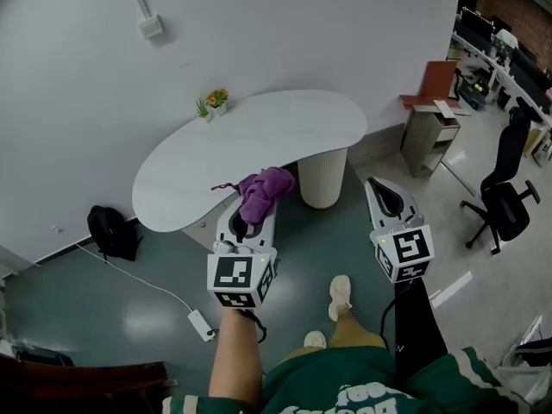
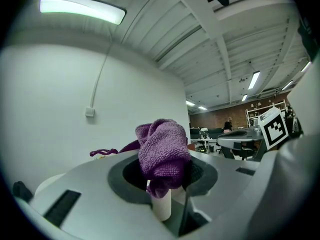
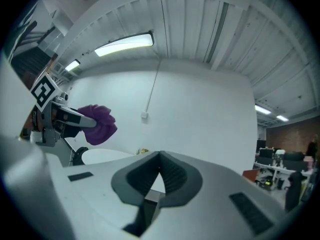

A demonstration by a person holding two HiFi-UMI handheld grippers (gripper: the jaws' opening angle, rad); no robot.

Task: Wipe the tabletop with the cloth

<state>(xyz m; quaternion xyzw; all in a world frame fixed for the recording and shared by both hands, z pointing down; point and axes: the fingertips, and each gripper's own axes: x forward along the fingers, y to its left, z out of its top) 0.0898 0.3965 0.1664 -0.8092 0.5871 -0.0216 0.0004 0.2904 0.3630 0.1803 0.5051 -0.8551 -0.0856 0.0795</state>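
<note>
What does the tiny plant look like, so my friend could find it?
Find the big white bean-shaped table by the wall. At its far edge sits the tiny plant. Its green leaves and orange flowers set it apart from the purple cloth nearby.

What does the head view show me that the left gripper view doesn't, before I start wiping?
Only the head view shows the whole white tabletop, the small potted plant at its far edge, the black backpack on the floor and the office chair. Only the left gripper view shows the ceiling light and, close up, the jaws shut on the purple cloth. Both show the purple cloth in the left gripper, and the right gripper.
</note>
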